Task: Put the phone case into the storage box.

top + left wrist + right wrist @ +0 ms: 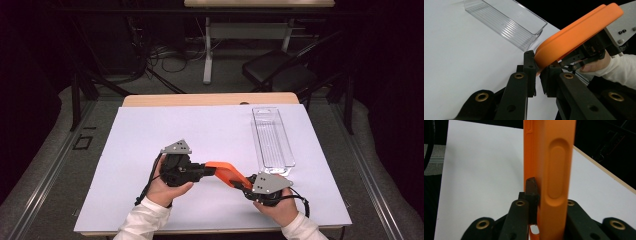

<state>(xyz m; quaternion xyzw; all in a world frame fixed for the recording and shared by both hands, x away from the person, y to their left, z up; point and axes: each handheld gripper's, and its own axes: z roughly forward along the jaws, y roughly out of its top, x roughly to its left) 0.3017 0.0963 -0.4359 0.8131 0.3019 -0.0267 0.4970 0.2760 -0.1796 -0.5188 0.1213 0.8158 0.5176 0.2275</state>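
On the white table sheet [150, 150], near the person, the orange case [226, 173] hangs between both grippers, its long axis from left gripper [204, 170] to right gripper [245, 186]. Each is closed on one end. Farther, beyond the right one, lies the clear tray [272, 137].

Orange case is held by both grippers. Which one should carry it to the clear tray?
Probably right. The right gripper grips the orange case nearest the clear tray; the left gripper pinches the far end.

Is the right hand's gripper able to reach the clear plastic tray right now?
Probably not yet: the right gripper and left gripper both clamp the orange rubbery case, though nothing blocks the clear plastic tray.
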